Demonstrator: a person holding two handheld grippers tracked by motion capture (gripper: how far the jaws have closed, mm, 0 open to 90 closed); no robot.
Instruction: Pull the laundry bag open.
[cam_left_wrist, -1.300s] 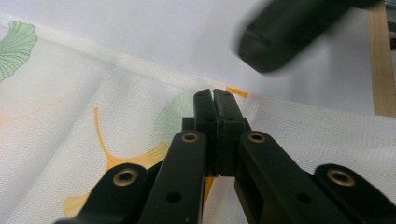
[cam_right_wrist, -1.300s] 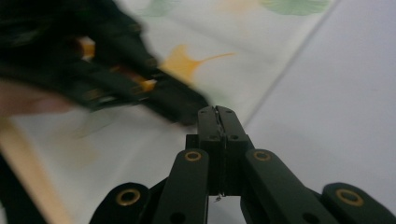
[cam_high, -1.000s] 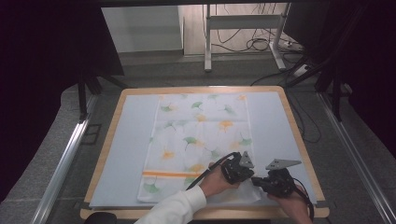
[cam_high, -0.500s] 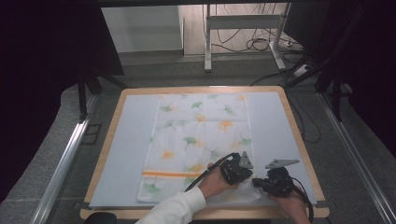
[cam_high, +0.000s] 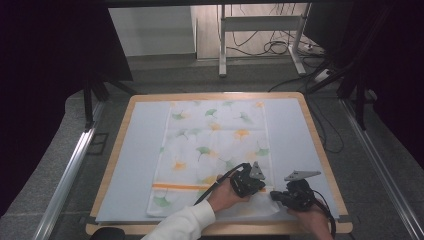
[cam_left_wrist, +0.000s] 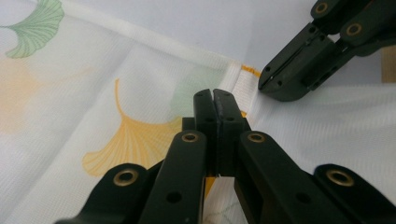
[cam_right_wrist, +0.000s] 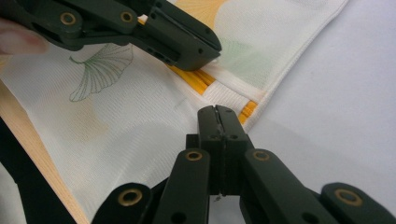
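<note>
Cloth (cam_high: 215, 150): thin white towel with a ginkgo-leaf print and an orange stripe near the person's end; lies flat on the pale blue mat (cam_high: 135, 165), lengthwise away from the person, its near right corner folded up.
Left gripper (cam_high: 257, 186): over the near right part of the cloth; jaws closed together, and whether they pinch fabric cannot be told.
Right gripper (cam_high: 274, 196): just beside the left one, at the near right corner of the cloth; jaws closed tight, tips at the hemmed edge by the stripe (cam_right_wrist: 245, 112); a pinch on the hem looks possible but is not clear.
Handling, judged: light, limp, woven; will sag and crease, not slippery, nothing to break.
Where to hold, judged: the hem at the corners, the thickest part; one layer only, each gripper on its own corner, so the fold runs straight.
Table (cam_high: 320, 145): wooden rim around the mat.
</note>
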